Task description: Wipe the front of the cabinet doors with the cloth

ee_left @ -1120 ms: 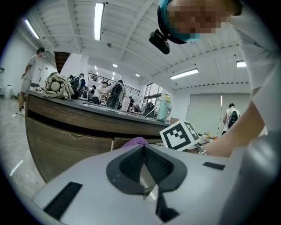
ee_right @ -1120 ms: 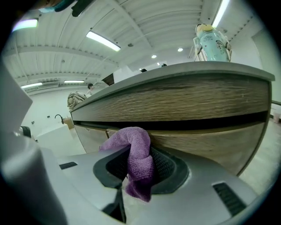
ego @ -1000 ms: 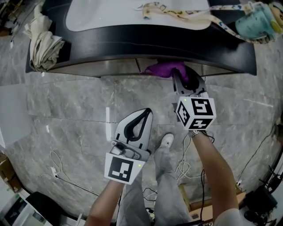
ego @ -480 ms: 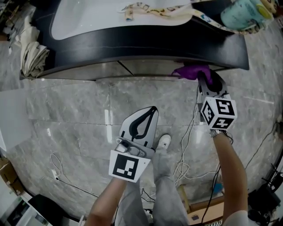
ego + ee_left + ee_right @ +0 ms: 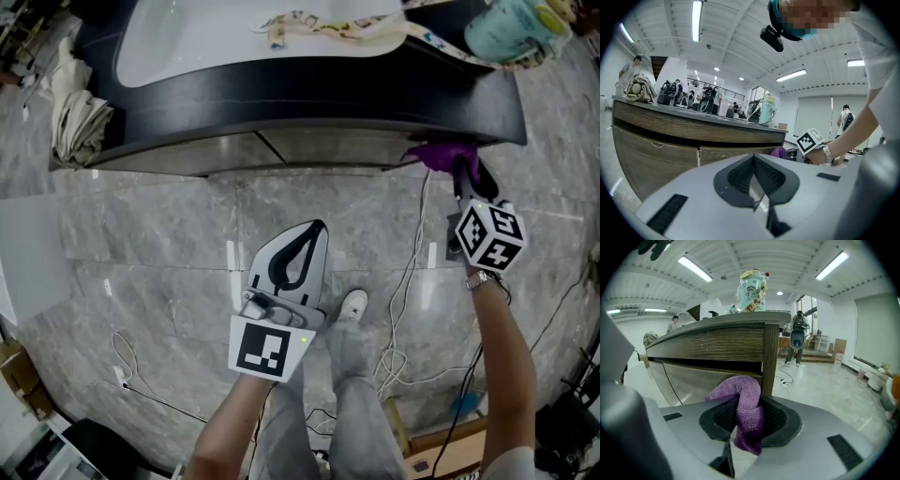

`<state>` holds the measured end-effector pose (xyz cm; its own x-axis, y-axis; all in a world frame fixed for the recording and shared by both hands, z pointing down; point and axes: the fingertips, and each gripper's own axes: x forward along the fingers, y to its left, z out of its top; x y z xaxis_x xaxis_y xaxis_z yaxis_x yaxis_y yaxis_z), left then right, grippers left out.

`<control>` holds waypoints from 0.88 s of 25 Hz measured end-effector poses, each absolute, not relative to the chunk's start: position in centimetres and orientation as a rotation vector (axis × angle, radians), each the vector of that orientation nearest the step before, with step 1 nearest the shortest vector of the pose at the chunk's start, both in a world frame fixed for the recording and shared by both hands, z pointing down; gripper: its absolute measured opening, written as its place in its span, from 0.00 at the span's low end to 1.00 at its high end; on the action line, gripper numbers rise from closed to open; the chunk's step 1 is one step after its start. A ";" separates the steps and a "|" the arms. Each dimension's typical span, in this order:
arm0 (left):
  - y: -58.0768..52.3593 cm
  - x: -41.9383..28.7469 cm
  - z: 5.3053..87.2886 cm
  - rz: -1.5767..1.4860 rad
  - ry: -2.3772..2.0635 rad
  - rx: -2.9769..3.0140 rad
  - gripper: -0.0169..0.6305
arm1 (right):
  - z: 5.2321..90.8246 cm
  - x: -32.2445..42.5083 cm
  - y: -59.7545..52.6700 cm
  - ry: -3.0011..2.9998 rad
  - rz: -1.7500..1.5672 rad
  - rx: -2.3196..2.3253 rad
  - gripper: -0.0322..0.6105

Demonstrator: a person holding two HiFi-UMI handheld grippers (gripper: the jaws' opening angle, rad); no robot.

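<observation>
A purple cloth (image 5: 745, 408) is pinched in my right gripper (image 5: 749, 420), which is shut on it. In the head view the cloth (image 5: 439, 155) presses against the cabinet doors (image 5: 319, 150) at their far right end, under the dark counter (image 5: 309, 89); my right gripper (image 5: 466, 176) points at the doors. In the right gripper view the shiny door front (image 5: 703, 383) and the wooden end post (image 5: 770, 357) stand just behind the cloth. My left gripper (image 5: 309, 234) hangs shut and empty above the floor, well back from the doors (image 5: 670, 154); its jaws meet at the tip (image 5: 753, 161).
A white sink (image 5: 262, 23), a patterned strap (image 5: 328, 23) and a mint-green bottle (image 5: 511, 28) sit on the counter. A beige rag (image 5: 80, 108) lies at the counter's left end. Cables (image 5: 408, 281) trail over the grey marble floor. The person's leg and shoe (image 5: 352, 305) are between the grippers.
My right gripper has slid the purple cloth rightward along the doors, from near the middle to the right end. The left gripper has stayed about where it was.
</observation>
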<state>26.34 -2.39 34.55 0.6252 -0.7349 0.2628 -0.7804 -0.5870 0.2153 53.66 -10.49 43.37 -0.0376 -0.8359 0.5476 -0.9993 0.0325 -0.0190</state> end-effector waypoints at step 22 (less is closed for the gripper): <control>-0.1 11.0 37.9 0.319 -1.371 2.399 0.04 | 52.6 23.6 -13.2 -2.117 0.734 1.528 0.23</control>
<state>10.97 -0.13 37.91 0.5043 -0.7826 0.3651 -0.8634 -0.4658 0.1941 23.63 -13.21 52.61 -0.3033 -0.7268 0.6163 -0.9523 0.2544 -0.1686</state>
